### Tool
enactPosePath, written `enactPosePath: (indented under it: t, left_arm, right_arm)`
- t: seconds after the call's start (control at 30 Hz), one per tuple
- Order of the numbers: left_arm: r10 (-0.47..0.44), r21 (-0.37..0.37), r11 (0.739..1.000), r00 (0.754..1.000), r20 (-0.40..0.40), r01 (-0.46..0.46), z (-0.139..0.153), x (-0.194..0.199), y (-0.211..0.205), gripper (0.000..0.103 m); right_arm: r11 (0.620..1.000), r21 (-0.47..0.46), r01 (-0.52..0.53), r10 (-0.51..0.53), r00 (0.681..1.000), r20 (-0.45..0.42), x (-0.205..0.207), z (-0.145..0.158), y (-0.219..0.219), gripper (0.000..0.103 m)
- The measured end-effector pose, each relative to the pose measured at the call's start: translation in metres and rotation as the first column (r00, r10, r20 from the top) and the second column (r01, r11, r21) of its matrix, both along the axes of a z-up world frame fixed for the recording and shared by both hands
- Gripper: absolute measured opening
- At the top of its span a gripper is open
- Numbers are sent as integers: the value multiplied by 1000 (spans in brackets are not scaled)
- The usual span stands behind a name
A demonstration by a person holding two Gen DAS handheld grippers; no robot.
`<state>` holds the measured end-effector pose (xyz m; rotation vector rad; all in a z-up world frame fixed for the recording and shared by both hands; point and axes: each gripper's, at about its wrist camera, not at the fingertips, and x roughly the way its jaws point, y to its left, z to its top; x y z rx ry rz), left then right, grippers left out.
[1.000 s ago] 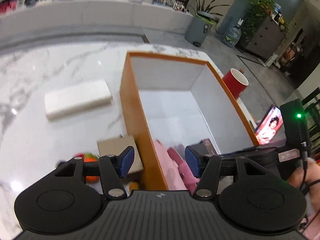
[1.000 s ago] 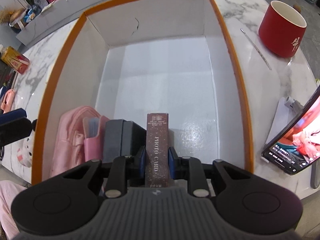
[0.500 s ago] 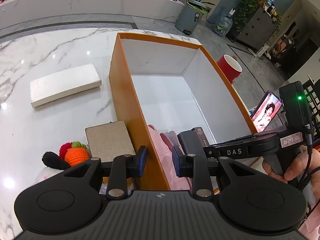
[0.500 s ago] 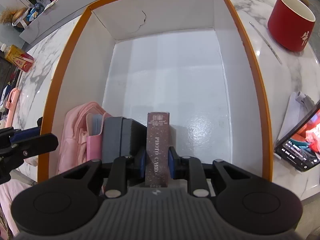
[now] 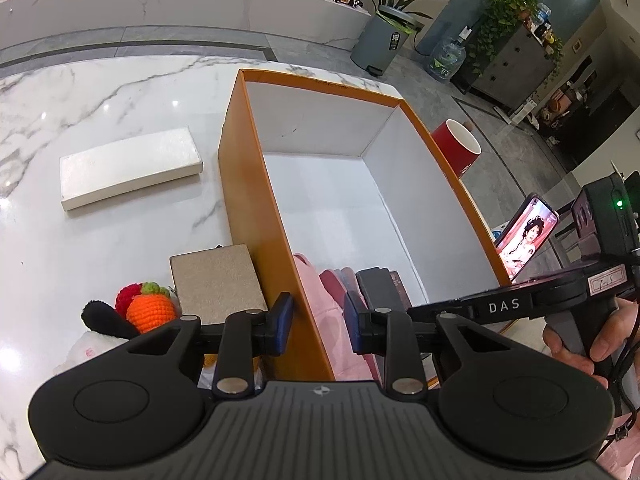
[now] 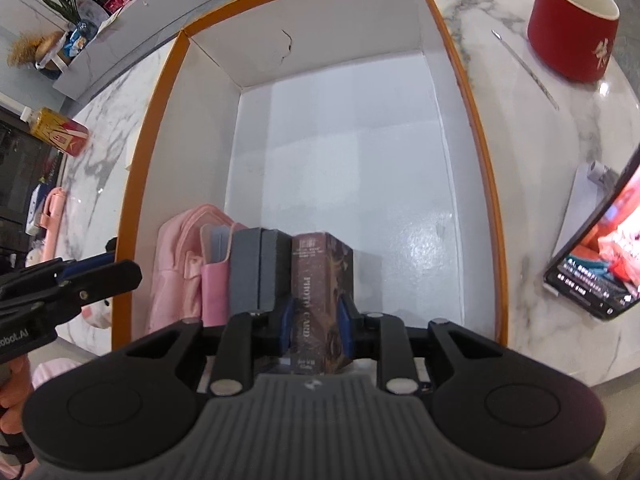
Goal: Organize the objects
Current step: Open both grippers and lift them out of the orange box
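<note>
An orange box with a white inside (image 5: 256,208) (image 6: 136,184) stands on the marble table. At its near end stand a pink pouch (image 6: 176,264), a grey case (image 6: 256,268) and a brown photo card book (image 6: 320,280). My right gripper (image 6: 316,320) is in the box with its jaws slightly parted around the brown book, which stands on the box floor. My left gripper (image 5: 316,320) is open and empty; its jaws straddle the box's left wall at the near end.
Left of the box lie a white foam block (image 5: 128,172), a tan box (image 5: 216,280) and a crocheted orange toy (image 5: 148,308). A red cup (image 6: 572,20) and a lit phone (image 6: 596,252) stand right of the box. A bottle (image 6: 56,132) lies far left.
My right gripper's jaws have parted a little around the brown book. My left gripper has narrowed and moved onto the box's left wall.
</note>
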<state>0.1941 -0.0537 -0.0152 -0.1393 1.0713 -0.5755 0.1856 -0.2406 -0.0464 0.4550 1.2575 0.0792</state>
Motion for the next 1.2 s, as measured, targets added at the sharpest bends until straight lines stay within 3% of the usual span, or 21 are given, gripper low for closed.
enactPosePath:
  t: [0.23,0.5,0.67,0.87,1.03,1.2]
  left_arm:
    - [6,0,1000,1000,9,-6,2,-1,2,32]
    - [8,-25,1000,999,52,-7,16,-12,15,32]
    - [20,-16,1000,993,114,-18,36,-31,37,33]
    - [87,29,995,980,181,-94,46,-57,72,39]
    - [84,137,983,963,256,-122,41,-81,89,44]
    - [-81,286,958,947,310,-12,24,-97,92,48]
  right_arm:
    - [1000,21,12,-11,1000,-7,-3,-5,-2,18]
    - [999,-36,-7,9,999,45,-11,14,7,22]
    - [996,-77,-34,45,988,147,-25,37,18,27]
    - [996,-77,-53,73,952,299,-49,68,54,34]
    - [997,-40,-66,76,916,393,-77,77,95,39]
    - [999,20,-46,34,918,395,-95,61,126,43]
